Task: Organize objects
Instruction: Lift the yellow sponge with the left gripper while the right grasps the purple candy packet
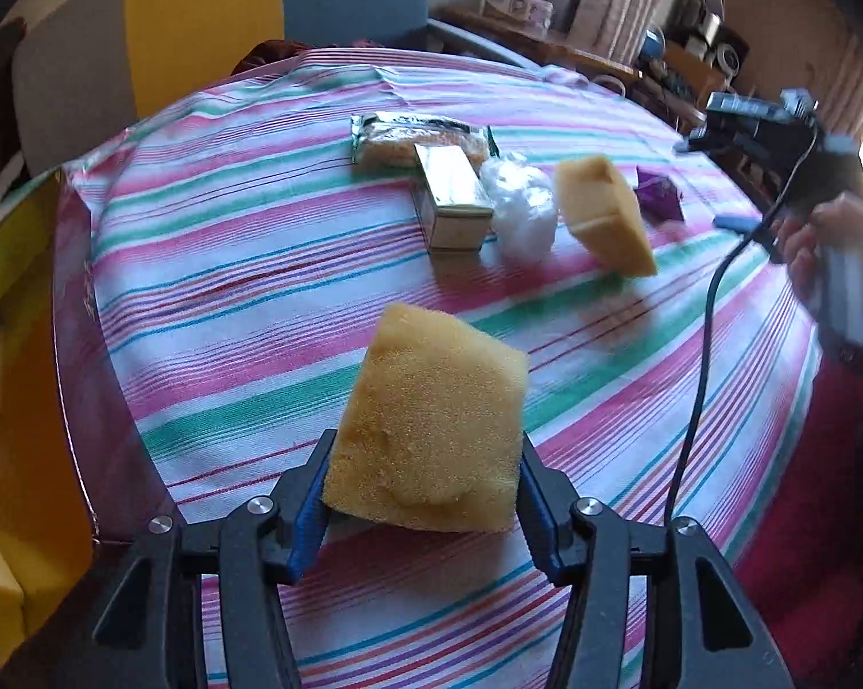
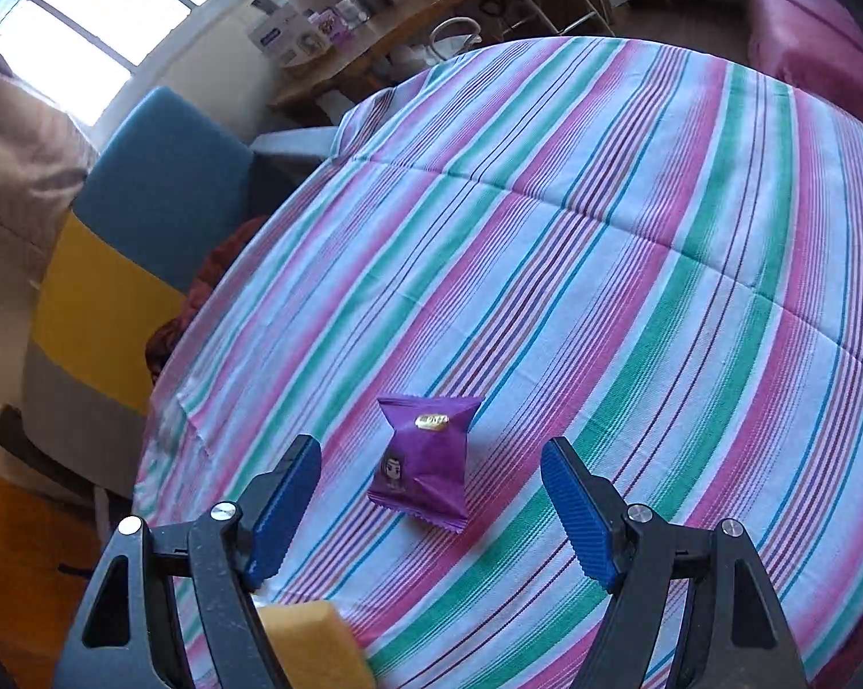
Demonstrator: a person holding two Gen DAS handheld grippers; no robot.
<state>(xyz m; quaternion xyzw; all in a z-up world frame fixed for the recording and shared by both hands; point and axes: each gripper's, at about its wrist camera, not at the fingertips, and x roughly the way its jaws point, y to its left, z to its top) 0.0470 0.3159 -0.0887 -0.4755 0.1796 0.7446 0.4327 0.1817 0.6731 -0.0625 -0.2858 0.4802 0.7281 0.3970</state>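
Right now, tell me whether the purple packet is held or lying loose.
Lying loose: the purple packet rests on the striped cloth, untouched.

Your surface: round table under striped cloth [image 1: 259, 264], pink, green, white and blue bands, creased in fold lines. Landmark: small silver-gold cardboard box [image 1: 451, 198] lying on cloth. Behind it, touching: flat foil-edged packet with orange contents [image 1: 408, 135]. Just right of box: crumpled clear plastic bag [image 1: 520, 204]. Further right, beyond bag: yellow sponge block [image 1: 606, 212], blurred, contact with cloth unclear. Past sponge, well right of box: purple foil snack pouch [image 2: 425, 459], flat on cloth, alone.
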